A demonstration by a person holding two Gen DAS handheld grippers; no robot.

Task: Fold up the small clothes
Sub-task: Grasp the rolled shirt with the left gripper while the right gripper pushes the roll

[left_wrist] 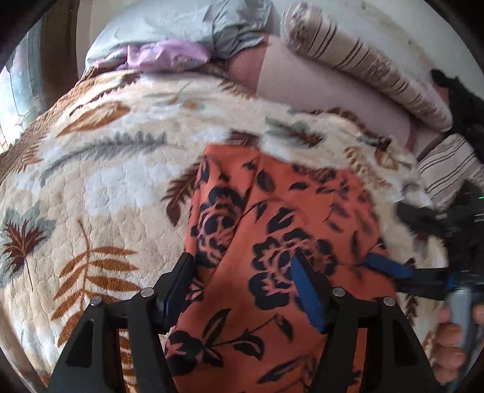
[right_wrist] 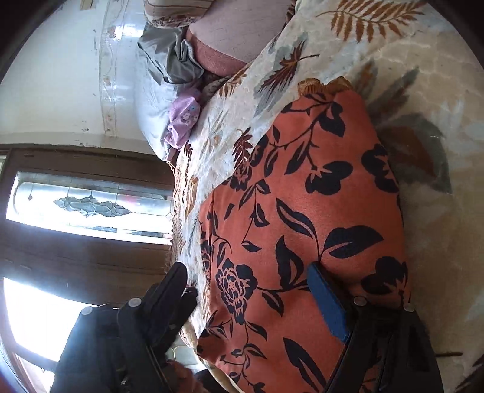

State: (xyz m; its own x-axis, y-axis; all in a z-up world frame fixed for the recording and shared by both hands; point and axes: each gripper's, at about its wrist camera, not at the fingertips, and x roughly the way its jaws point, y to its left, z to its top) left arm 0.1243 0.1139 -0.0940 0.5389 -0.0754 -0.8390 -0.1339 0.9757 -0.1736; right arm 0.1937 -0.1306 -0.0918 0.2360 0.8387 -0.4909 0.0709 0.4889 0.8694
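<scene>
An orange garment [left_wrist: 272,229] with a dark blue flower print lies on the leaf-patterned fleece blanket [left_wrist: 99,181] of a bed. My left gripper [left_wrist: 242,272] hangs just over the garment's near part. Its jaws are open, the cloth lies under them, and neither pad presses on it. At the garment's right edge my right gripper [left_wrist: 385,234] comes in sideways, blurred. In the right wrist view the garment [right_wrist: 302,211] fills the middle and my right gripper [right_wrist: 248,278] is open wide. Its blue pad [right_wrist: 328,302] lies over the cloth and its black finger [right_wrist: 175,281] is off the blanket's edge.
A grey cloth [left_wrist: 187,21] and a lilac cloth [left_wrist: 169,56] lie at the bed's far end, beside a pink pillow [left_wrist: 317,90] and a striped rolled blanket [left_wrist: 363,69]. A hand [left_wrist: 450,347] holds the right gripper's handle. A glazed wooden door [right_wrist: 87,205] stands beyond the bed's edge.
</scene>
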